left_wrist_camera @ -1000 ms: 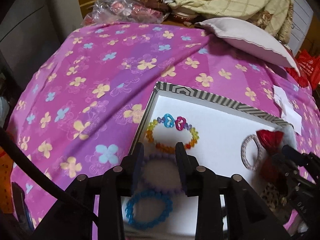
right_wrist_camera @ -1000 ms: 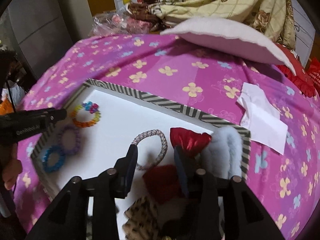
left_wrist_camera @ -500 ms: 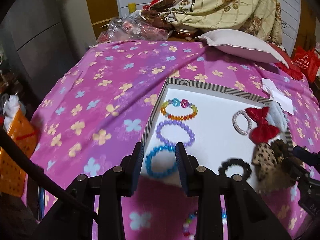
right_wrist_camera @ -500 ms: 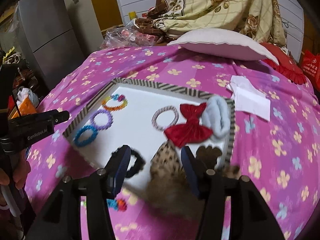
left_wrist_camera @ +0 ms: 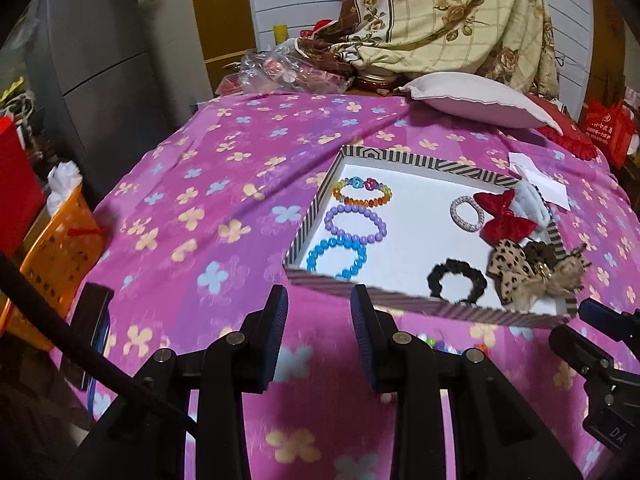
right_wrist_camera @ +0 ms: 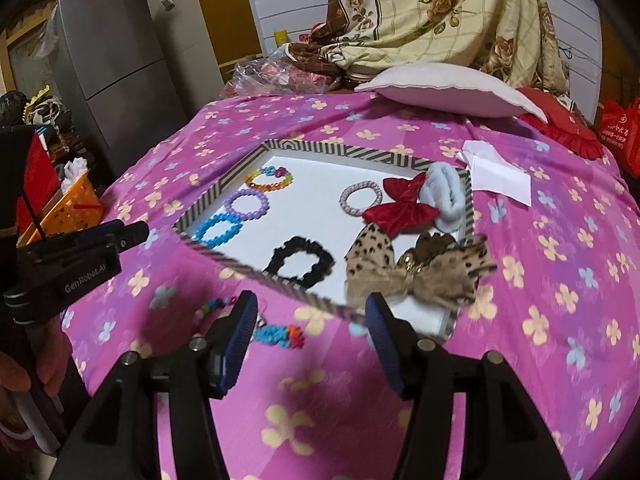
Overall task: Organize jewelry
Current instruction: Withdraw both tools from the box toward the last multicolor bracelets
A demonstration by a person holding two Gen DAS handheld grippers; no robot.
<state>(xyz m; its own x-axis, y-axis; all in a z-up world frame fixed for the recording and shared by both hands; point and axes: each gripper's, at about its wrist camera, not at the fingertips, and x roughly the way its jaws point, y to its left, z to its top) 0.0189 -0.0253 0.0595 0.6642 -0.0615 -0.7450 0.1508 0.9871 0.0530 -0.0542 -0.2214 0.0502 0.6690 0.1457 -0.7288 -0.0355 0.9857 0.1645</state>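
your striped-rim white tray (right_wrist_camera: 224, 190) holds most pieces; the loose multicoloured bead bracelet (right_wrist_camera: 276, 334) remains outside. left gripper (left_wrist_camera: 319, 334) gapes empty, right gripper (right_wrist_camera: 310, 338) is opening, empty.

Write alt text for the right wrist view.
A striped tray on a pink floral cloth holds beaded bracelets, scrunchies and bows. The empty right gripper, jaws opening, hovers before it above a loose bead bracelet.

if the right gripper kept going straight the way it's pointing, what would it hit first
Probably the striped near rim of the tray, then the black scrunchie just beyond. The right gripper is opening, nothing between its jaws; depth is uncertain.
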